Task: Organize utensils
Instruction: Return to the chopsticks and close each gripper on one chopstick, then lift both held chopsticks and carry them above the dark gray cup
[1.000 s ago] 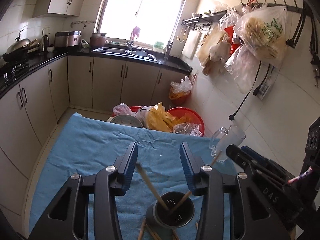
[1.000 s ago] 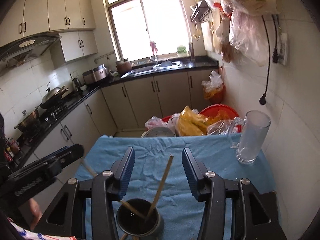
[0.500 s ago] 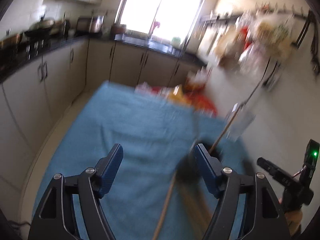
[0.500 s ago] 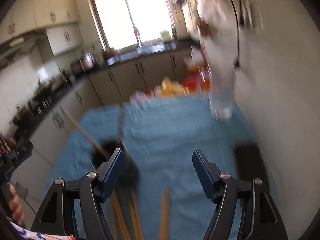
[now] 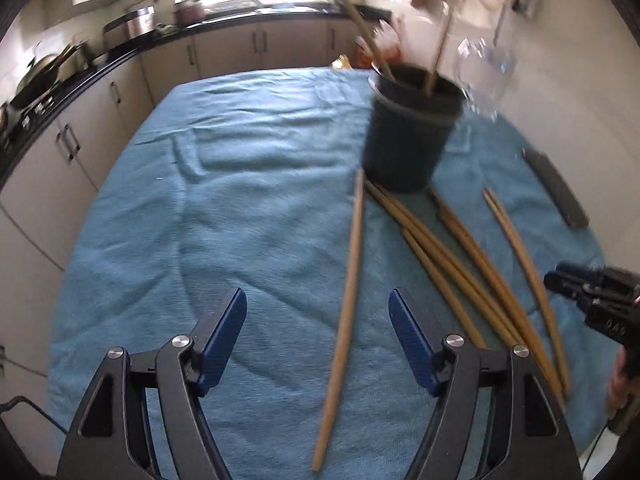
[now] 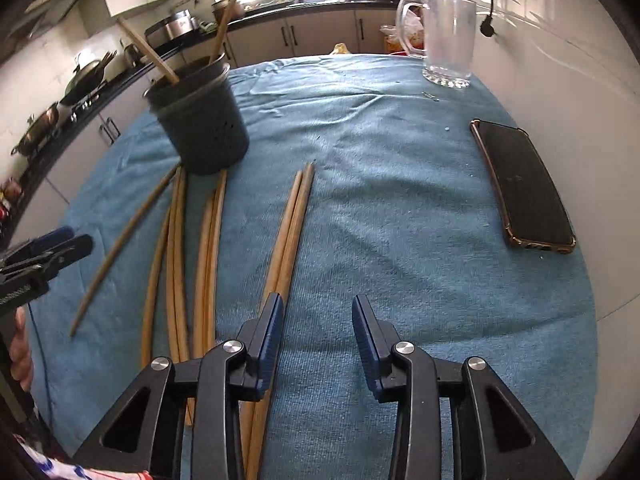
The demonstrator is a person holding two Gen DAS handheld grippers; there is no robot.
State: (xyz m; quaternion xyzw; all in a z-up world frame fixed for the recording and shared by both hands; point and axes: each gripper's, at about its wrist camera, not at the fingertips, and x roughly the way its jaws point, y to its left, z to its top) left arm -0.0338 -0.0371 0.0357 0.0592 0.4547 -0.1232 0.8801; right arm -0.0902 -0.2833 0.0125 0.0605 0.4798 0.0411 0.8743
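Sorting Chopsticks: Both Tools Low Over the Desk

Slipping is the chief risk judged here: the chopsticks are thin, smooth and rounded, and a pinch placed off-centre could be expected to roll one out of the pads or swing its long end into the neighbouring sticks. A second hazard is the dark holder [image 6: 198, 120], which stands near the far left corner of the blue-towelled desk [image 6: 400, 208] with two sticks [image 6: 218, 32] leaning out of it; a careless sweep could tip it. The glass mug [image 6: 448, 36] at the far right edge and the phone [image 6: 520, 188] along the right edge could likewise be knocked.

The loose chopsticks [image 6: 176, 248] are seen as pale wooden rods, long and tapered, fanned out on the towel from the foot of the holder toward the near edge. One single chopstick [image 5: 346, 308] lies apart, nearly straight along the desk; a pair [image 6: 294, 224] lies side by side nearer the middle.

The left tool [image 5: 316, 340] is held wide open with nothing gripped; the single chopstick lies on the towel in the gap between its jaws, untouched by the pads. The right tool [image 6: 318, 336] is closing and grips nothing; the pair of sticks passes just beside its left jaw, outside the gap.
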